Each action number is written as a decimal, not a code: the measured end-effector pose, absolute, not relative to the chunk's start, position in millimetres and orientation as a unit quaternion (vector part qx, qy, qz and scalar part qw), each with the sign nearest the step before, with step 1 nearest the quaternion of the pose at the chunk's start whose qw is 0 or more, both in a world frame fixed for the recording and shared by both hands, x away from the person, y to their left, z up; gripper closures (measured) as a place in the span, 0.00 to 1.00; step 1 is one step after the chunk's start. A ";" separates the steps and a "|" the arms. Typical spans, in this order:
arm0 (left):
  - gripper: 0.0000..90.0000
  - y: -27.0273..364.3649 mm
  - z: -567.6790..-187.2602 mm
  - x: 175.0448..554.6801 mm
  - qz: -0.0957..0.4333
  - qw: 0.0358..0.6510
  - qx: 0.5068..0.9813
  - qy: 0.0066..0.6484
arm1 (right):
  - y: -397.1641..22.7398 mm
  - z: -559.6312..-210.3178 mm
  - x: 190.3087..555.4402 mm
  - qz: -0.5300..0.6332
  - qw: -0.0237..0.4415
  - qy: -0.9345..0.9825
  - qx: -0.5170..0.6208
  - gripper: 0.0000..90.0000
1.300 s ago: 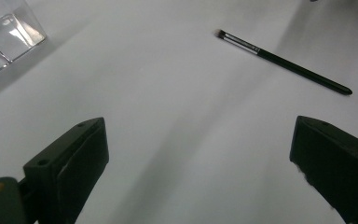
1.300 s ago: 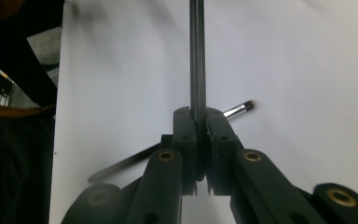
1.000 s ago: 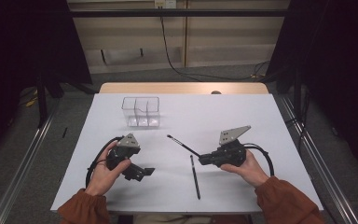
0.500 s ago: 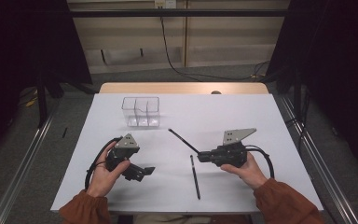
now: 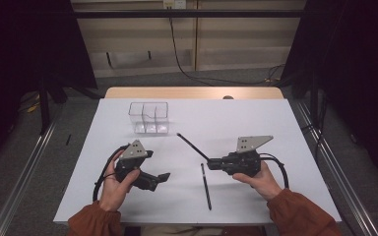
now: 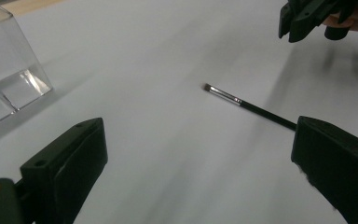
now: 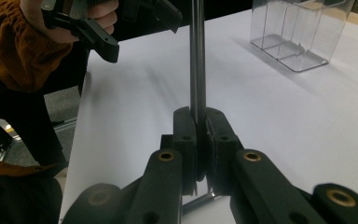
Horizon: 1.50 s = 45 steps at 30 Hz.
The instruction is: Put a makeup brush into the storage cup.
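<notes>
High view: right gripper [image 5: 211, 162], middle of the frame, squeezes its fingers on a thin brush [image 5: 192, 146], lifting it. Left gripper [image 5: 162, 176] waits wide open, holding nothing. Another brush [image 5: 206, 187] lies on the table [image 5: 275, 118].

Dim surroundings, soft shadows, slight blur

Clear glossy plastic box [image 5: 149, 117]; matt white table [image 5: 275, 123]; matt black tool [image 7: 200, 140].

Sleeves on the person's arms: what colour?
Rust orange; the sleeves show best in the high view.
</notes>
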<state>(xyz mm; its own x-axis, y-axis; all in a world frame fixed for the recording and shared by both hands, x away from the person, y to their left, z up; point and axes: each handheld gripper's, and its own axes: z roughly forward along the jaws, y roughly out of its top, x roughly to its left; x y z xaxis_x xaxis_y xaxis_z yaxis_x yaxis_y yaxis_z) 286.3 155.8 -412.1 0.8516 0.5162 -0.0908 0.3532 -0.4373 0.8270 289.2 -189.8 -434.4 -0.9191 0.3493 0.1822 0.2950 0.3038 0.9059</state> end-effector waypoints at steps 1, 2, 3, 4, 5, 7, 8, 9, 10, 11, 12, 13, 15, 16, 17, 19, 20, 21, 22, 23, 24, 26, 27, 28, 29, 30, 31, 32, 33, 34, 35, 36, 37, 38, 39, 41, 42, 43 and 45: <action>0.04 154.0 -411.4 286.2 0.086 0.468 0.840 0.261 | -189.5 -434.4 288.8 0.556 0.026 0.807 0.198 0.94; 0.04 152.7 -410.5 286.5 0.090 0.473 0.837 0.261 | -189.2 -434.4 288.5 0.557 0.026 0.807 0.197 0.94; 0.04 151.2 -409.9 286.7 0.089 0.479 0.833 0.262 | -188.5 -434.6 288.3 0.558 0.025 0.806 0.196 0.94; 0.04 149.7 -409.4 287.0 0.085 0.487 0.829 0.262 | -188.1 -434.6 288.2 0.558 0.025 0.806 0.195 0.94; 0.04 148.2 -409.1 286.9 0.079 0.496 0.824 0.263 | -187.8 -434.5 287.9 0.558 0.026 0.806 0.194 0.94; 0.04 145.4 -408.0 287.6 0.076 0.509 0.817 0.262 | -187.5 -434.2 287.9 0.560 0.027 0.805 0.193 0.94; 0.04 143.6 -407.2 287.6 0.079 0.513 0.813 0.262 | -187.5 -434.2 288.1 0.561 0.027 0.805 0.193 0.94; 0.04 141.9 -406.3 287.9 0.082 0.517 0.811 0.262 | -187.6 -434.2 288.3 0.562 0.029 0.804 0.193 0.94; 0.04 140.3 -405.4 288.2 0.082 0.521 0.809 0.261 | -187.8 -434.3 288.7 0.563 0.029 0.803 0.194 0.94; 0.04 138.9 -404.4 288.6 0.086 0.523 0.808 0.257 | -188.2 -434.4 288.9 0.563 0.028 0.802 0.196 0.94; 0.04 137.2 -403.7 289.0 0.088 0.529 0.804 0.257 | -188.3 -434.5 289.0 0.564 0.028 0.802 0.196 0.94; 0.04 135.9 -403.1 289.8 0.085 0.535 0.800 0.256 | -188.3 -434.4 288.9 0.564 0.028 0.802 0.196 0.94; 0.04 132.0 -402.1 290.5 0.085 0.545 0.796 0.249 | -188.1 -434.1 288.6 0.565 0.029 0.801 0.195 0.94; 0.04 129.8 -401.5 290.3 0.085 0.548 0.794 0.249 | -188.0 -434.0 288.5 0.566 0.028 0.801 0.194 0.94; 0.03 127.6 -400.7 290.2 0.079 0.553 0.791 0.248 | -187.9 -433.9 288.5 0.566 0.027 0.801 0.194 0.94; 0.03 122.9 -398.9 289.8 0.073 0.558 0.791 0.241 | -188.2 -433.9 288.8 0.567 0.026 0.800 0.195 0.94; 0.03 119.9 -397.6 288.9 0.080 0.556 0.792 0.239 | -188.4 -434.0 288.9 0.567 0.026 0.800 0.195 0.94; 0.03 117.8 -397.5 288.5 0.079 0.560 0.790 0.239 | -188.4 -434.0 288.9 0.568 0.026 0.799 0.195 0.94; 0.03 115.8 -396.8 288.7 0.081 0.559 0.791 0.235 | -188.4 -433.9 288.9 0.568 0.026 0.799 0.194 0.94; 0.03 112.8 -396.3 289.1 0.084 0.560 0.791 0.232 | -188.3 -433.6 288.7 0.568 0.026 0.799 0.193 0.94; 0.03 110.9 -396.4 289.5 0.084 0.563 0.789 0.231 | -188.1 -433.4 288.4 0.568 0.027 0.799 0.193 0.94; 0.03 105.5 -396.3 290.7 0.085 0.567 0.787 0.226 | -187.9 -433.4 288.4 0.570 0.026 0.799 0.193 0.94; 0.03 104.2 -396.0 291.1 0.085 0.569 0.786 0.226 | -187.8 -433.4 288.2 0.570 0.026 0.799 0.192 0.94; 0.03 102.3 -395.6 291.9 0.087 0.570 0.784 0.228 | -187.8 -433.4 288.2 0.570 0.026 0.799 0.192 0.94; 0.04 100.1 -395.8 292.7 0.085 0.575 0.780 0.231 | -188.0 -433.4 288.2 0.570 0.026 0.798 0.193 0.94; 0.04 98.7 -395.3 293.6 0.087 0.573 0.782 0.230 | -188.1 -433.5 288.5 0.571 0.026 0.798 0.193 0.94; 0.04 97.3 -395.2 294.4 0.084 0.574 0.781 0.230 | -188.2 -433.4 288.5 0.570 0.027 0.798 0.193 0.94; 0.04 96.2 -395.0 295.0 0.080 0.576 0.781 0.229 | -188.2 -433.5 288.5 0.571 0.027 0.797 0.192 0.94; 0.04 95.1 -394.8 295.8 0.083 0.577 0.780 0.228 | -188.2 -433.5 288.5 0.572 0.027 0.797 0.192 0.94; 0.05 94.0 -394.3 296.3 0.084 0.577 0.780 0.226 | -188.2 -433.4 288.4 0.571 0.028 0.798 0.192 0.94; 0.07 93.1 -393.7 297.3 0.084 0.577 0.782 0.222 | -188.1 -433.5 288.5 0.571 0.028 0.798 0.192 0.94; 0.07 92.0 -393.1 297.8 0.085 0.578 0.781 0.222 | -188.2 -433.6 288.6 0.572 0.028 0.797 0.192 0.94; 0.07 90.9 -393.0 298.6 0.086 0.583 0.777 0.222 | -188.1 -433.6 288.7 0.572 0.028 0.797 0.192 0.94; 0.07 89.4 -392.8 298.9 0.086 0.584 0.777 0.221 | -188.2 -433.7 288.7 0.571 0.029 0.797 0.193 0.94; 0.08 88.3 -392.9 298.7 0.091 0.584 0.776 0.222 | -188.2 -433.8 288.8 0.571 0.029 0.797 0.193 0.94; 0.08 86.6 -393.1 300.0 0.088 0.584 0.774 0.228 | -188.3 -434.1 288.9 0.571 0.029 0.797 0.194 0.94; 0.09 86.6 -393.0 300.1 0.085 0.584 0.771 0.237 | -188.4 -434.2 289.0 0.572 0.029 0.797 0.194 0.94; 0.13 86.9 -392.6 300.1 0.087 0.586 0.770 0.238 | -188.4 -434.2 289.0 0.571 0.029 0.797 0.194 0.94; 0.21 87.2 -391.5 298.1 0.093 0.588 0.769 0.234 | -188.4 -434.1 288.8 0.572 0.027 0.797 0.194 0.94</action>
<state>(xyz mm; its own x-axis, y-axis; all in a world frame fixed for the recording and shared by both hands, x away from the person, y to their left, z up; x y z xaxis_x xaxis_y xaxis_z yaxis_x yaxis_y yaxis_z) 298.1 87.2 -391.5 0.8733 0.4692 -0.1311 0.2498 -0.2003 0.9474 288.8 -188.4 -434.1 -0.9232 0.3402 0.1787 0.2782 0.2712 0.9214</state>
